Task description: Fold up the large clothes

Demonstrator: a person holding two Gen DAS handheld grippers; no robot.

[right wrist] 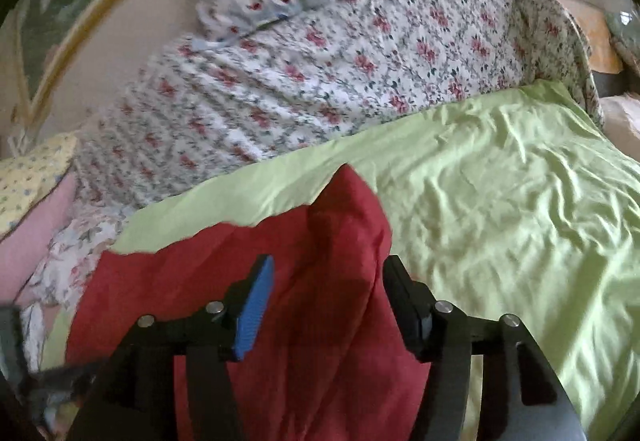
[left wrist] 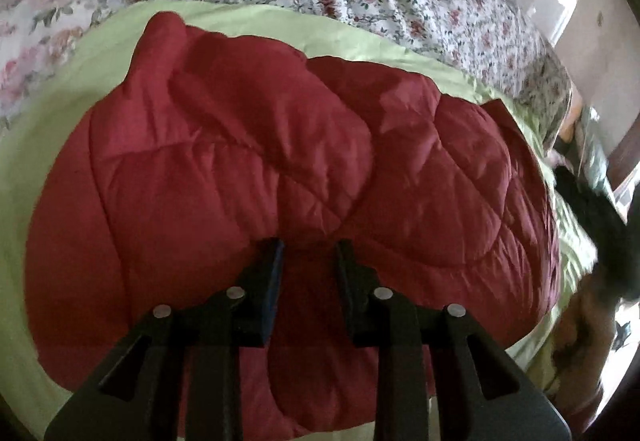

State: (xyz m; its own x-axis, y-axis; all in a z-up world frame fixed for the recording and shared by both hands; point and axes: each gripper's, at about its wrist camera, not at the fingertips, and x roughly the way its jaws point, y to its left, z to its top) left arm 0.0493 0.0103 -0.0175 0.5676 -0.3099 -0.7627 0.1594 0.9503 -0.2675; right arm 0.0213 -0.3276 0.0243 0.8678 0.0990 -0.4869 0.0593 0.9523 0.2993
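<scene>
Your left gripper (left wrist: 308, 253) pinches a fold of the puffy quilted red jacket (left wrist: 256, 177), which spreads ahead of its fingers over the pale green sheet (left wrist: 60, 113). Your right gripper (right wrist: 328, 273) stands half open, red fabric between its fingers, unclamped.

free: green sheet (right wrist: 500, 169) right | blocked: red quilted jacket (left wrist: 248, 169) left, centre

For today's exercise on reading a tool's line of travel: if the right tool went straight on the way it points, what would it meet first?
Most likely the red quilted garment, lying between the right tool's open jaws; depth is unclear.
</scene>
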